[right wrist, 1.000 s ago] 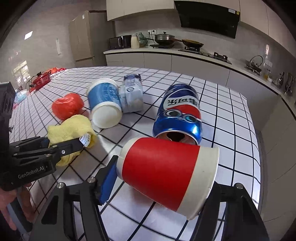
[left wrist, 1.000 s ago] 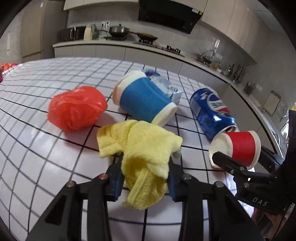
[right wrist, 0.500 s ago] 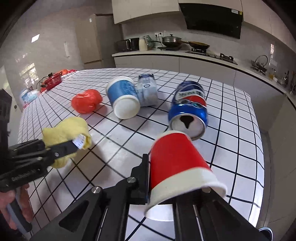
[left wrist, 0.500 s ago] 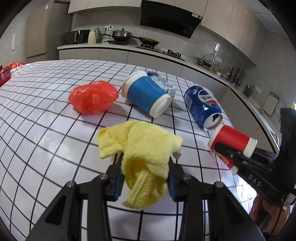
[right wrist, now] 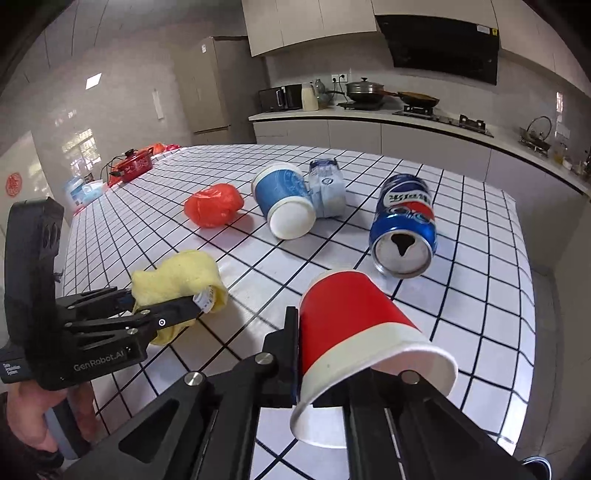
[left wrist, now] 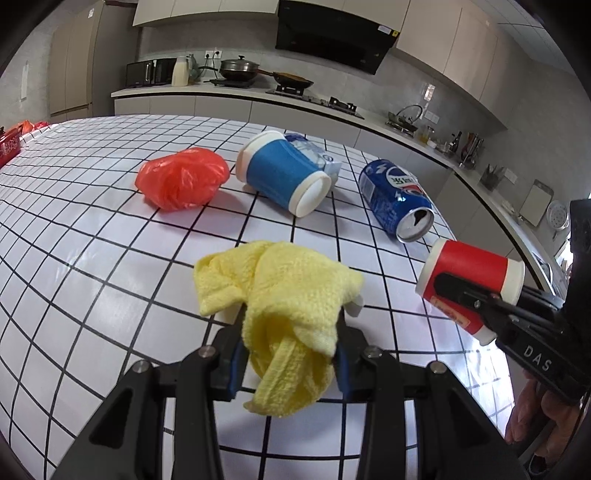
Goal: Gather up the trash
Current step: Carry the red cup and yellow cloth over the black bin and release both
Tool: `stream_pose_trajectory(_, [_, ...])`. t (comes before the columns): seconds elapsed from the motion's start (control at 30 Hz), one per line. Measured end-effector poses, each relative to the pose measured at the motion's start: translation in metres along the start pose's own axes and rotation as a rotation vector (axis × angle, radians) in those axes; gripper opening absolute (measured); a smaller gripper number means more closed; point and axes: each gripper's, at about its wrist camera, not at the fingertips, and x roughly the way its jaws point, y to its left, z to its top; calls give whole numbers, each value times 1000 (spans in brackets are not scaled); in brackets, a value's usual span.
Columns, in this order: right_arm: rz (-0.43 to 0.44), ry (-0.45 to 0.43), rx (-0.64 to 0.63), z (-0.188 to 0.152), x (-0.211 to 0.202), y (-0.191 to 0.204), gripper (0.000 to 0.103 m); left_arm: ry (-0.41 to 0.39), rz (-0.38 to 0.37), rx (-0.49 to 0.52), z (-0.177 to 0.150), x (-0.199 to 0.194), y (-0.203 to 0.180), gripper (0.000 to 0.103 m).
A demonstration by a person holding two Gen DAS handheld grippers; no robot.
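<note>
Checked table (left wrist: 92, 236): two cups, one can, one red bag (left wrist: 183, 178).

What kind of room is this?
It looks like a home kitchen. There is a stove with a lidded pot on it, a black range hood above that, and a tall fridge beside the counter.
</note>
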Motion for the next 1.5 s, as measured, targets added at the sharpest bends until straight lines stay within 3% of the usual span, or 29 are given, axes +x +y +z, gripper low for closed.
stream_pose_trajectory(0.33, [19, -28, 27, -5, -18, 3, 2, -25, -4, 24, -3, -16, -9, 40])
stream_pose_trajectory(0.67, [-39, -86, 15, -14, -89, 1, 2, -51, -57, 78, -16, -53, -55, 40])
stream_pose_trajectory(1.03, [-151, -121, 77, -54, -180, -53, 2, -54, -146, 180, -30, -67, -147, 40])
stream_pose_trajectory(1.5, [-307, -111, 211, -130, -291, -165, 2, -8, -279, 321, -60, -52, -288, 40])
